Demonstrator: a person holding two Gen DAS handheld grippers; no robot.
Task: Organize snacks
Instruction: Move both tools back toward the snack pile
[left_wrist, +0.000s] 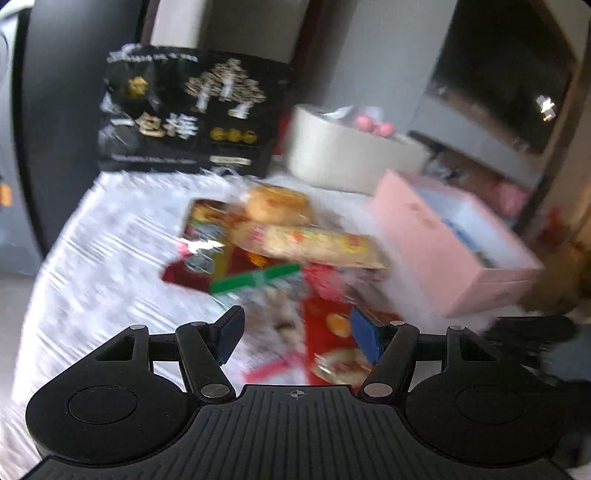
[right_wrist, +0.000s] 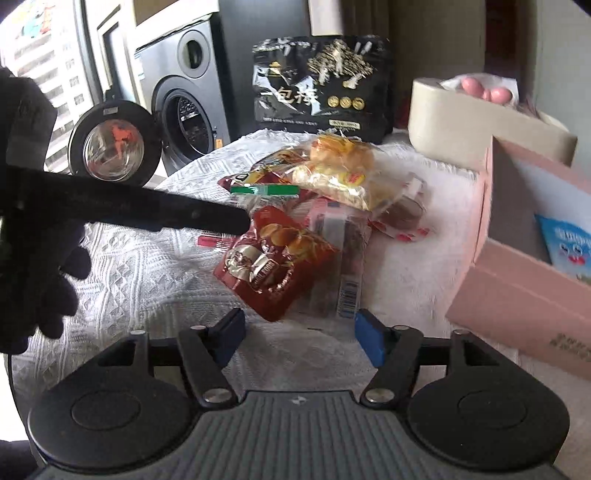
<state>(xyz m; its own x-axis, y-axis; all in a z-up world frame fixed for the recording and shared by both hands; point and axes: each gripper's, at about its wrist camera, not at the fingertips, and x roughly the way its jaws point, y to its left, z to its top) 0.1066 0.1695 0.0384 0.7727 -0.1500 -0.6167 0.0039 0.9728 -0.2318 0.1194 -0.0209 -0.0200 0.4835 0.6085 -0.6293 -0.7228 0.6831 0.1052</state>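
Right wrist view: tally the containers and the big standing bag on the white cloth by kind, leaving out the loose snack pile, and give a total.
Large black snack bag, standing upright at the back: 1
Beige round tub holding pink items: 1
Pink cardboard box, open: 1
Total: 3
The small packets in the pile overlap too much for a sure count.

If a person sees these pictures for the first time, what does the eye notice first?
A pile of snack packets lies mid-table on the white cloth, a red packet nearest. Behind stands a big black bag; at right, an open pink box. Both grippers are open and empty.
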